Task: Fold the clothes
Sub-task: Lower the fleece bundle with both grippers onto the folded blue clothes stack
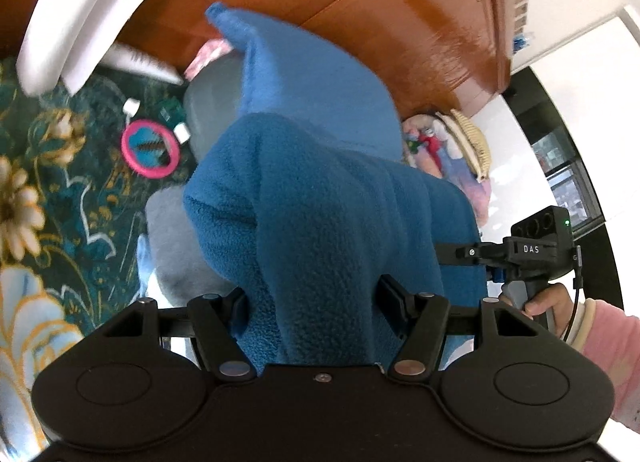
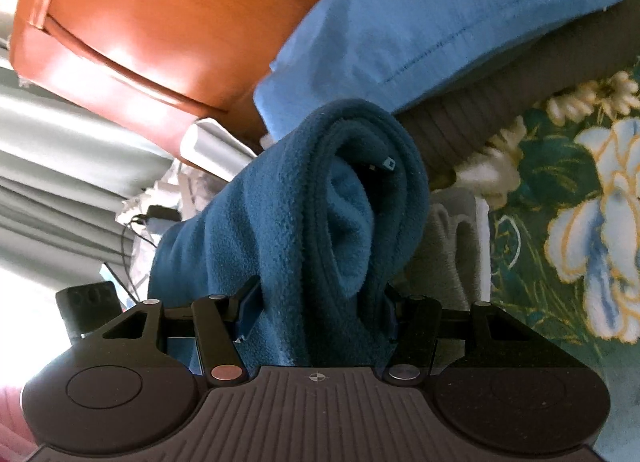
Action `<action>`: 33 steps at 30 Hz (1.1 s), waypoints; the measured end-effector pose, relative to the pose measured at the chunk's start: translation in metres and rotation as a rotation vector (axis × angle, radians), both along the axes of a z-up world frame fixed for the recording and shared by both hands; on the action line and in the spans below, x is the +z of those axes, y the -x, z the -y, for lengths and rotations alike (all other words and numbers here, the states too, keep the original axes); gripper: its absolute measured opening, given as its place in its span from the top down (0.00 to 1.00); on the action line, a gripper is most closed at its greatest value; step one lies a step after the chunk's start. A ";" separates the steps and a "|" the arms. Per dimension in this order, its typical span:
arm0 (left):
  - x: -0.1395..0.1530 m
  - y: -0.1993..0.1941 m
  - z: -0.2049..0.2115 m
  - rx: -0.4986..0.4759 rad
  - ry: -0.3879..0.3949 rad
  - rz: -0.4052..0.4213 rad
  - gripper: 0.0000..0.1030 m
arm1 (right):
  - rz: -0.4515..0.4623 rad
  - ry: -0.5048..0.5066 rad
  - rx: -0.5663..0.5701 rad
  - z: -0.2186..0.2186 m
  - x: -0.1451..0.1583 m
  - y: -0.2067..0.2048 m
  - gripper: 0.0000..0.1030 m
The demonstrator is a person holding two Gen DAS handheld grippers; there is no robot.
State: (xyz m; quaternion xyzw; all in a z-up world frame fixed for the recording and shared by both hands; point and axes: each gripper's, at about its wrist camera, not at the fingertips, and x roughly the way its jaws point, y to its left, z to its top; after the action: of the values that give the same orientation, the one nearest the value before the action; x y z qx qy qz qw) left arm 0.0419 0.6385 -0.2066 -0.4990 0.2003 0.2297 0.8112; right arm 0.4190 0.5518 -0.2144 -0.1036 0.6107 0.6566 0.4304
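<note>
Bunched dark-blue fleece garment (image 1: 320, 229) filled both views; we logged left gripper (image 1: 316, 302) and right gripper (image 2: 320, 302) each clamped on it, above floral teal carpet (image 2: 560, 201).

The fleece (image 1: 320, 221) hides the left gripper's (image 1: 314, 304) fingertips, and in the right wrist view it buries the right gripper's (image 2: 318, 310) too. The wooden headboard (image 1: 400, 13) is motion-blurred. The pillow (image 2: 440, 21) runs off the top edge.

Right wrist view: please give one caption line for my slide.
Right tongs shut on bunched blue fleece garment, above a floral bedspread.
</note>
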 end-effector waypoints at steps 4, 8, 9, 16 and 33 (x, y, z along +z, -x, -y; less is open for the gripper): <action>-0.013 0.000 -0.001 -0.001 -0.003 -0.004 0.39 | -0.020 0.011 -0.006 -0.001 -0.017 -0.006 0.44; -0.025 -0.001 -0.001 -0.003 -0.003 -0.005 0.37 | -0.034 0.016 -0.009 -0.001 -0.029 -0.010 0.42; -0.027 -0.001 -0.002 -0.004 -0.002 -0.005 0.37 | -0.040 0.018 -0.010 -0.001 -0.032 -0.010 0.41; -0.037 -0.004 0.001 -0.005 -0.014 -0.024 0.35 | -0.049 0.024 -0.011 -0.002 -0.041 -0.013 0.40; -0.029 -0.001 0.007 0.033 0.016 -0.038 0.26 | -0.015 0.062 -0.007 -0.005 -0.031 -0.008 0.28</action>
State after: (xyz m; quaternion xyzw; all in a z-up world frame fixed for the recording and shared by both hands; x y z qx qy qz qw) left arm 0.0429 0.6317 -0.2354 -0.5041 0.2092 0.2508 0.7995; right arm 0.4273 0.5568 -0.2458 -0.1099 0.6343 0.6367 0.4244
